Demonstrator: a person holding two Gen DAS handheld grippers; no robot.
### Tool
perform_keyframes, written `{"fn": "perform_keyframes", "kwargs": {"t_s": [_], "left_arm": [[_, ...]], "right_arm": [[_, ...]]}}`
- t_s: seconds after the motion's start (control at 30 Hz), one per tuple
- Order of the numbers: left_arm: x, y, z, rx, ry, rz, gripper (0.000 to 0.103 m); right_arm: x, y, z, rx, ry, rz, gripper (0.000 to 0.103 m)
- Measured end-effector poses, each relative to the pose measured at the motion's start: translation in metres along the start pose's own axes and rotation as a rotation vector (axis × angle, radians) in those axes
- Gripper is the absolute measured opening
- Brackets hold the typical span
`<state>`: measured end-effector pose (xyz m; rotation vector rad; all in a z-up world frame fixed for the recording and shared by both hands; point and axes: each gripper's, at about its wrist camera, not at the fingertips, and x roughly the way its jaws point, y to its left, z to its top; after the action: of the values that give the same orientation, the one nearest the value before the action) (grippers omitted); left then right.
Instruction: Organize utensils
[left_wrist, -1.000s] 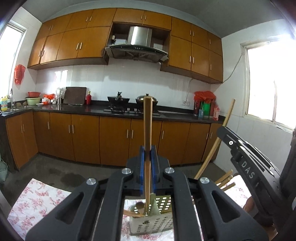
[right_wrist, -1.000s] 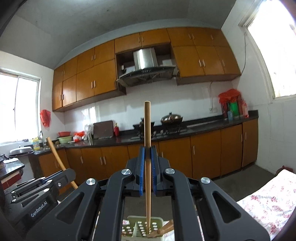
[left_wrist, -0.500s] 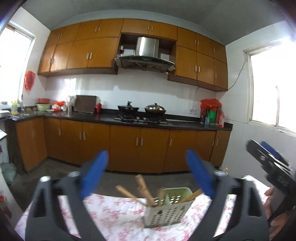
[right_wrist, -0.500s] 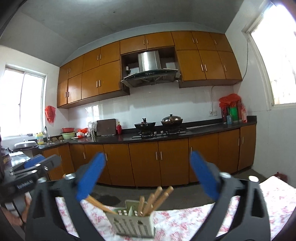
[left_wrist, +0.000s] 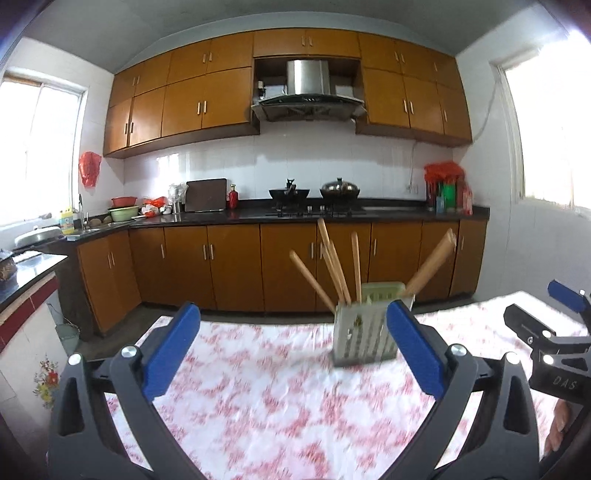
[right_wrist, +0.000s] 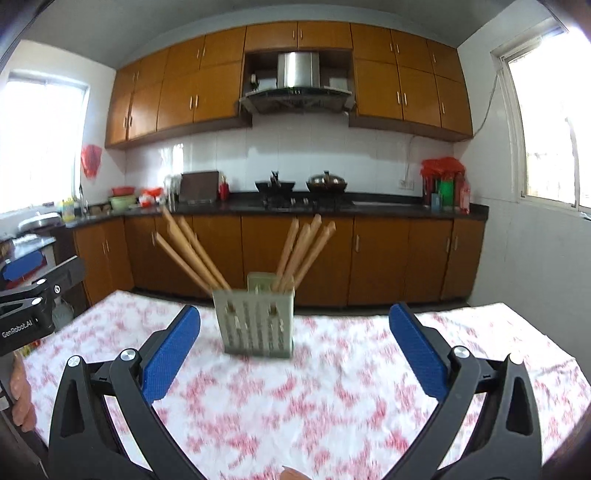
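A pale green slotted utensil holder (left_wrist: 364, 325) stands upright on the floral tablecloth (left_wrist: 280, 398), with several wooden utensil handles (left_wrist: 334, 269) sticking up out of it. It also shows in the right wrist view (right_wrist: 256, 321) with its wooden handles (right_wrist: 192, 254) fanned left and right. My left gripper (left_wrist: 291, 347) is open and empty, pulled back from the holder. My right gripper (right_wrist: 293, 350) is open and empty, also back from the holder. The right gripper shows at the right edge of the left wrist view (left_wrist: 546, 339).
The table's far edge (right_wrist: 369, 314) faces a kitchen with brown cabinets (left_wrist: 236, 266) and a dark counter (left_wrist: 332, 214). The left gripper's body (right_wrist: 29, 310) sits at the table's left side in the right wrist view.
Both grippers were shut on wooden utensils above the holder. They have opened, left the utensils in the holder, and pulled back and away from it.
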<state>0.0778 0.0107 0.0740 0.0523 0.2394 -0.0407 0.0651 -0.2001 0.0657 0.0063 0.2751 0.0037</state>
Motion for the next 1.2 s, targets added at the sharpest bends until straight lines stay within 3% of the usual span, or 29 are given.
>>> {"fn": "perform_keyframes", "kwargs": {"t_s": [0.13, 0.43, 0.7, 1.2], "left_arm": [[-0.004, -0.007, -0.027, 0.029, 0.029, 0.015, 0.099], [-0.003, -0.006, -0.068, -0.009, 0.128, -0.014, 0.099], [0.000, -0.007, -0.073, -0.021, 0.160, -0.027, 0.099], [0.003, -0.008, -0.077, -0.035, 0.188, -0.031, 0.099]], "right_arm": [[-0.004, 0.001, -0.023, 0.000, 0.046, -0.005, 0.101], [-0.016, -0.001, -0.048, 0.050, 0.053, -0.012, 0.101], [-0.010, -0.003, -0.063, 0.079, 0.115, -0.005, 0.101], [-0.010, -0.006, -0.065, 0.081, 0.128, -0.025, 0.101]]}}
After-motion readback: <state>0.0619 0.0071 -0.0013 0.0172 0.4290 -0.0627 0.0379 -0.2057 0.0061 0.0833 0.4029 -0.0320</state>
